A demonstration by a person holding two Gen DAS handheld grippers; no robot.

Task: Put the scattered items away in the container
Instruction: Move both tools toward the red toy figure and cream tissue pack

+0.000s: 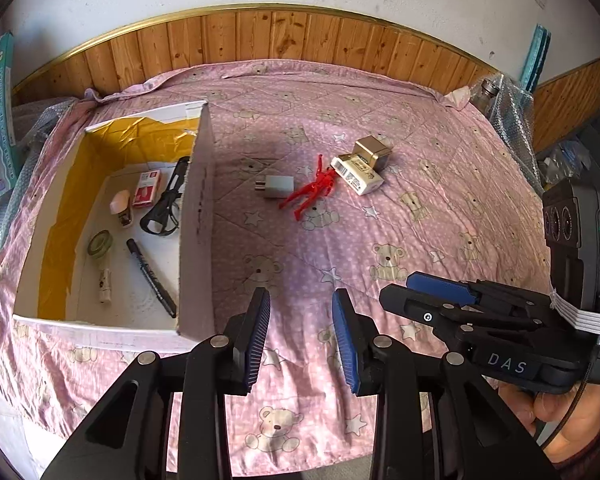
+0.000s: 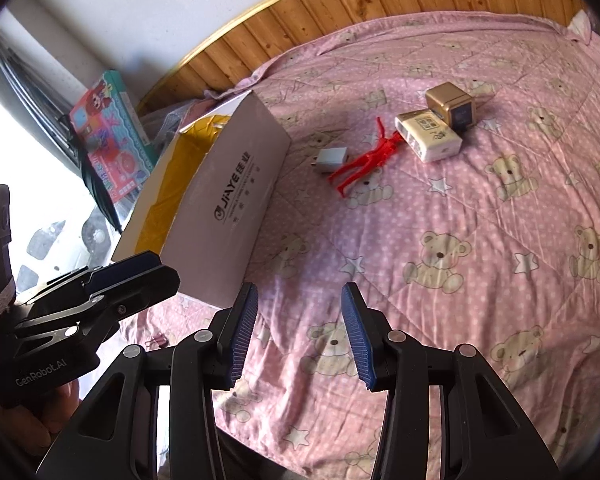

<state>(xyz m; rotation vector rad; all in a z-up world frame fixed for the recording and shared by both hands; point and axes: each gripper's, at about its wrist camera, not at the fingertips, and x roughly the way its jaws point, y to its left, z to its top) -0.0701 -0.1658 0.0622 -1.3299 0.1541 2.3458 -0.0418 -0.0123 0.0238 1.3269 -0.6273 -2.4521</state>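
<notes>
A white cardboard box (image 1: pixel 196 220) with a yellow lining stands on the left of the pink quilt. It holds glasses (image 1: pixel 168 200), a black marker (image 1: pixel 150 276), a red card pack (image 1: pixel 146 188), a tape roll (image 1: pixel 100 242) and other small items. Right of it on the quilt lie a grey charger (image 1: pixel 278 187), a red toy figure (image 1: pixel 312 192), a white pack (image 1: pixel 358 174) and a gold cube box (image 1: pixel 374 151). My left gripper (image 1: pixel 302 300) is open and empty near the box's front corner. My right gripper (image 2: pixel 300 294) is open and empty, well short of the charger (image 2: pixel 332 160) and red figure (image 2: pixel 366 160).
The pink bear-print quilt (image 1: pixel 380 240) covers the bed, with wooden panelling (image 1: pixel 260 36) behind it. A colourful toy box (image 2: pixel 112 148) leans at the far left. Bubble wrap (image 1: pixel 508 108) sits at the right back corner. A small clip (image 2: pixel 158 340) lies by the box's near end.
</notes>
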